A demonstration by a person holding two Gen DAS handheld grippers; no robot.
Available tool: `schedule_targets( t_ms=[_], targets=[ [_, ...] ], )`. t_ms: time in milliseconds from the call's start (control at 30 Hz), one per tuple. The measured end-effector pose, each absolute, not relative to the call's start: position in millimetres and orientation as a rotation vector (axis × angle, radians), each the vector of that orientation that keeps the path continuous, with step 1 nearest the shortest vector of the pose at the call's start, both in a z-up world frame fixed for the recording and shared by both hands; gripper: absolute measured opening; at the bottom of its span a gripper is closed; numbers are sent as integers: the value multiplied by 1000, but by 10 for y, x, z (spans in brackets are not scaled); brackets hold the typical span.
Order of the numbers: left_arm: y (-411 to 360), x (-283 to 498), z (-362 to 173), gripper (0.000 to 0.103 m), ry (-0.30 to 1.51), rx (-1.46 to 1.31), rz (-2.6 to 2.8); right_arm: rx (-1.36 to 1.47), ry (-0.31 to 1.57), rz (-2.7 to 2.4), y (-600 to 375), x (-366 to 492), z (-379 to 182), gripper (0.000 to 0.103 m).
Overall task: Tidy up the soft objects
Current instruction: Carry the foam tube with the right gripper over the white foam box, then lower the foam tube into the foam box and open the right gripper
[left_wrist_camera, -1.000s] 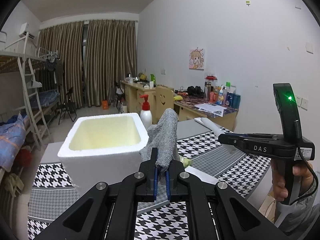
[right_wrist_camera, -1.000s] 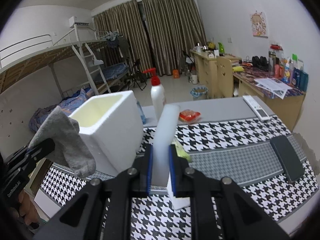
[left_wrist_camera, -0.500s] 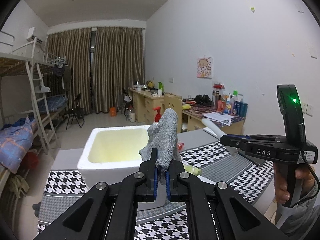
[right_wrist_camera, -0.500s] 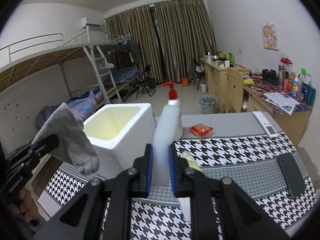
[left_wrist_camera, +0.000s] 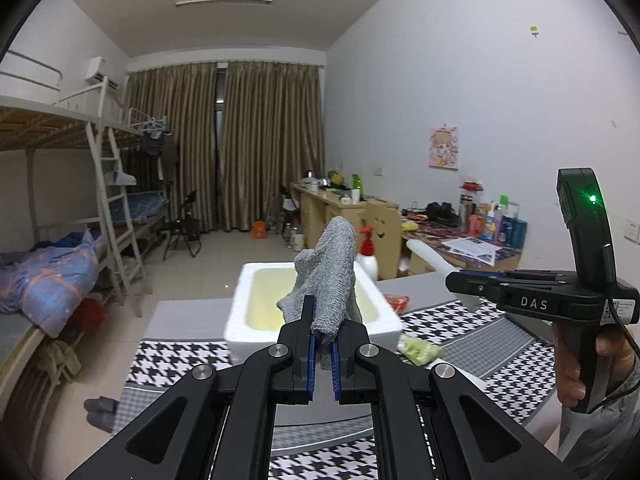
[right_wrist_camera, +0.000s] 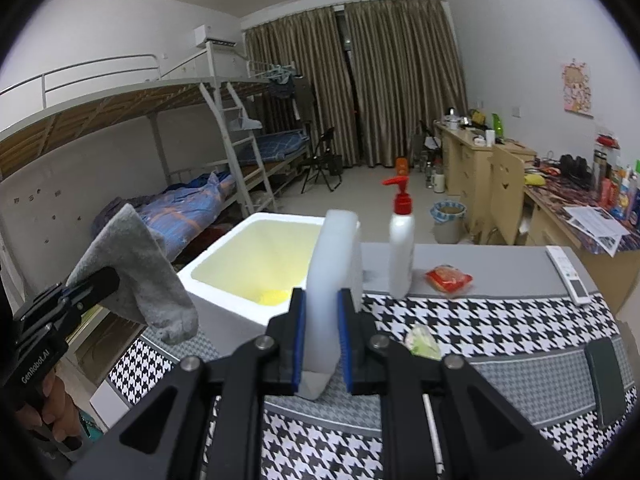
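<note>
White foam box [right_wrist_camera: 224, 288] with yellowish inside; left fingers [left_wrist_camera: 323, 354] pinching grey sock [left_wrist_camera: 328, 280], right fingers [right_wrist_camera: 322, 344] clamping white sponge [right_wrist_camera: 334, 276]

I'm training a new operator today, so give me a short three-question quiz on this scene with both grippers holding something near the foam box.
1. True or false: the left gripper is shut on the grey sock.
2. What does the right gripper hold? A) the pump bottle B) a white foam block C) the remote control
3. Fill in: the red snack packet lies on the ____ beside the pump bottle.

Key: 1 true; 2 B; 3 table.
</note>
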State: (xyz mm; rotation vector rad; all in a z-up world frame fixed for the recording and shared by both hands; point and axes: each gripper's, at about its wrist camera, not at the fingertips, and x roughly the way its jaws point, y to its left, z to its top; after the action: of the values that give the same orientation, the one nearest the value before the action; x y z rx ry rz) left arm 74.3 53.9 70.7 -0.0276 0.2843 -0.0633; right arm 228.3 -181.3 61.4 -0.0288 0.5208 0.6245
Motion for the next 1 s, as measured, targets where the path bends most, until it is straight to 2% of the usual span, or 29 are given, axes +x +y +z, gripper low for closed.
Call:
schedule_targets(
  t_ms=[1000],
  targets=[
    [1051, 760, 584, 6, 310, -69, 123, -123, 573, 743, -1067, 2604, 556, 19]
  ],
)
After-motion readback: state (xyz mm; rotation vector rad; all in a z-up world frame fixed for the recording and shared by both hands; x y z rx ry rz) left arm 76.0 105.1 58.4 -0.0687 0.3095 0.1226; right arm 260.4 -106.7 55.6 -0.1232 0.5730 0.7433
